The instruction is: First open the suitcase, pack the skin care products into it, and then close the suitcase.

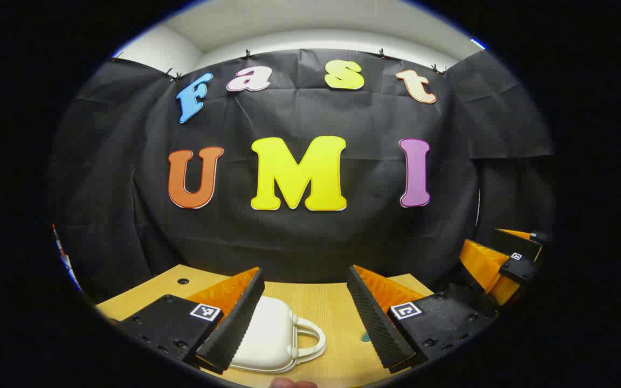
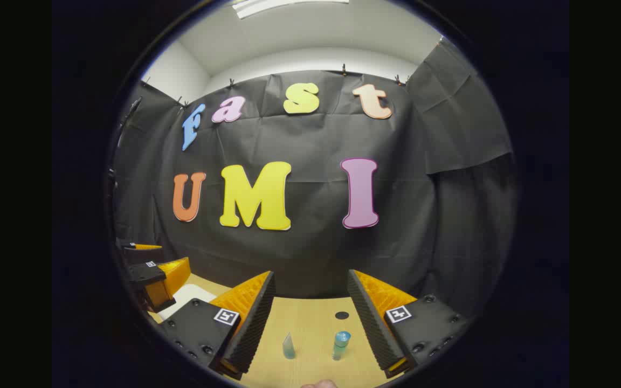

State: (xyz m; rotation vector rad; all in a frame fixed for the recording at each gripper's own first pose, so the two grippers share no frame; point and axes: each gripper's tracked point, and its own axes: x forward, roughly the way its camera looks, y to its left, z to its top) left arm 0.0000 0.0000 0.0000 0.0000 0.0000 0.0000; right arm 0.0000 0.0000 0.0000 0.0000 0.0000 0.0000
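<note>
A small white suitcase with a loop handle lies closed on the wooden table, low in the left gripper view and partly behind my left finger. My left gripper hangs open above it, holding nothing. In the right gripper view two skin care products stand on the table: a pale tapered tube and a teal bottle. My right gripper is open above them, empty. A white corner of the suitcase shows at that view's left, beside the left gripper. The right gripper appears at the right of the left gripper view.
The black cloth wall closes off the back of the table. A round hole sits in the tabletop near the far edge, another hole at the far left corner. Part of a hand shows at the bottom edge.
</note>
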